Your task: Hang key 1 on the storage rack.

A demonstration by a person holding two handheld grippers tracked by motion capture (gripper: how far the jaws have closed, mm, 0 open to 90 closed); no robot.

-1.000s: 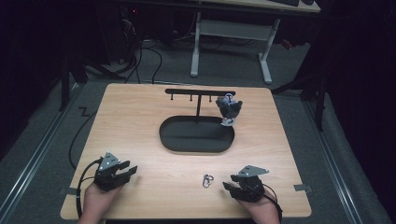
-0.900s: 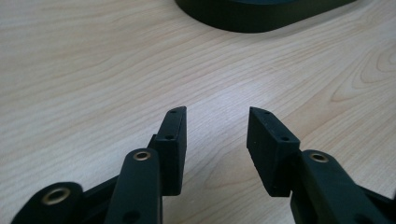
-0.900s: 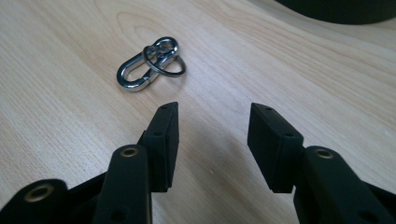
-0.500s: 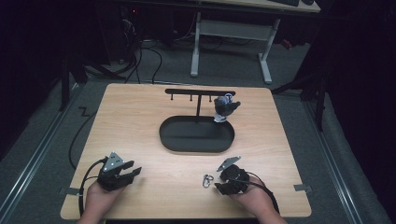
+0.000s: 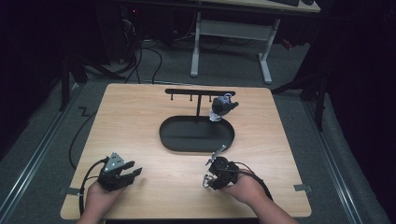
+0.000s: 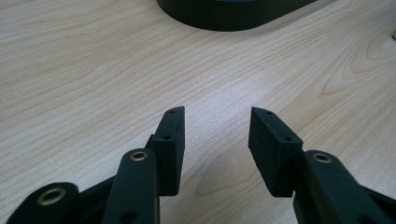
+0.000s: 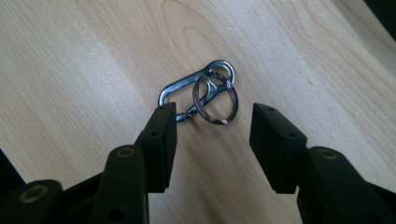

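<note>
A: Lying flat on the table [image 5: 140, 121], just in front of the tray [image 5: 196, 135]: clip [image 7: 184, 93] with key ring [image 7: 215, 100]. Right gripper [image 7: 210, 123] gaping, straddling it.

B: Left gripper [image 6: 215, 128] idling, released, empty. Risking a jaw nudging the clip aside, probably pinching only the ring.

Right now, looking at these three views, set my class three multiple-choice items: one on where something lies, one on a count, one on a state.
1. Where does the metal carabiner clip with its key ring lie?
A. in the black oval tray
B. on the bare wooden table, just ahead of the right gripper
C. hung on the stand

2. How many things hang from the black hook stand?
A. none
B. one
C. three

3. How do the left gripper jaws stand?
A. shut on the clip
B. shut on nothing
C. open, holding nothing

Key: 1 B, the right gripper view shows it on wood between the open jaws. 2 B, a single grey keychain toy hangs over the tray. 3 C, bare table shows through the gap.
</note>
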